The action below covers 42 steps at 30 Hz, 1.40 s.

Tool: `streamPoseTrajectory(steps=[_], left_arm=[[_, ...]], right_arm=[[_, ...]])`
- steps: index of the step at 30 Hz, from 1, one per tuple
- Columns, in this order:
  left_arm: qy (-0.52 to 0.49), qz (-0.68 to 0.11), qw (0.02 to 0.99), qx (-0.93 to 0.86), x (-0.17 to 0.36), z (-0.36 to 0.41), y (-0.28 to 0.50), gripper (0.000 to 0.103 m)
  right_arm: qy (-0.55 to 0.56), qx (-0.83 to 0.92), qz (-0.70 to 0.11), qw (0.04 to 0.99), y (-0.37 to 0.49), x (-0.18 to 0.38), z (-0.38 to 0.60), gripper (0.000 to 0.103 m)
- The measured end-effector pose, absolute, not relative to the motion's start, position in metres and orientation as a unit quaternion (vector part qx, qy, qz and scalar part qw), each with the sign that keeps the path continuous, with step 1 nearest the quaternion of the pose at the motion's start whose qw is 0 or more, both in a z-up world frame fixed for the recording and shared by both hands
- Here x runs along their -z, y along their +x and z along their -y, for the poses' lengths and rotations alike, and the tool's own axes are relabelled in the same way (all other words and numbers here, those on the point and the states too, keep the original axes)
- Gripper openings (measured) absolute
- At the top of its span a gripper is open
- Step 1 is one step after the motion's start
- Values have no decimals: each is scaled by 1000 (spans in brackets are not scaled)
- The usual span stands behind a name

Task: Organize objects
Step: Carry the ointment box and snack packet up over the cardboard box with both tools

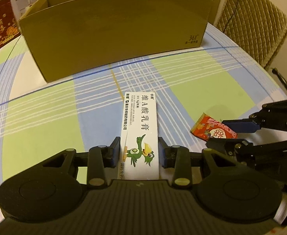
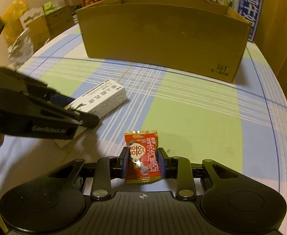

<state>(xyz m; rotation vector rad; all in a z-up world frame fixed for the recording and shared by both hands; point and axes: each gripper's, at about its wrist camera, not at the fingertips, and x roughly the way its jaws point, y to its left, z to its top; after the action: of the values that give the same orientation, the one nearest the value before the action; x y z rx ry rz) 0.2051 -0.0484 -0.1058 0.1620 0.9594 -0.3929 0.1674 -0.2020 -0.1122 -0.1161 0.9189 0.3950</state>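
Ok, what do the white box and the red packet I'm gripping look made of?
White box: thin printed paperboard, smooth and slightly satin, with crisp folded edges, clamped in the left hand-held gripper. Red packet: glossy plastic or foil film, judging by its glare spots and crimped gold ends, pinched in the right hand-held gripper.

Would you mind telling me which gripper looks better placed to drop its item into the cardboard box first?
Probably the left gripper: it grips the white ointment carton, pointing straight at the cardboard box. The right gripper clamps the red snack packet, seemingly farther back.
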Motion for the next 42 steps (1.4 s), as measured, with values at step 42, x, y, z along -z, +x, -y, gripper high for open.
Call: streamPoseTrajectory(steps=[42], left_arm=[[5, -408, 902, 144, -3, 19, 124, 33]], right_arm=[[21, -146, -392, 908, 115, 7, 220, 27]])
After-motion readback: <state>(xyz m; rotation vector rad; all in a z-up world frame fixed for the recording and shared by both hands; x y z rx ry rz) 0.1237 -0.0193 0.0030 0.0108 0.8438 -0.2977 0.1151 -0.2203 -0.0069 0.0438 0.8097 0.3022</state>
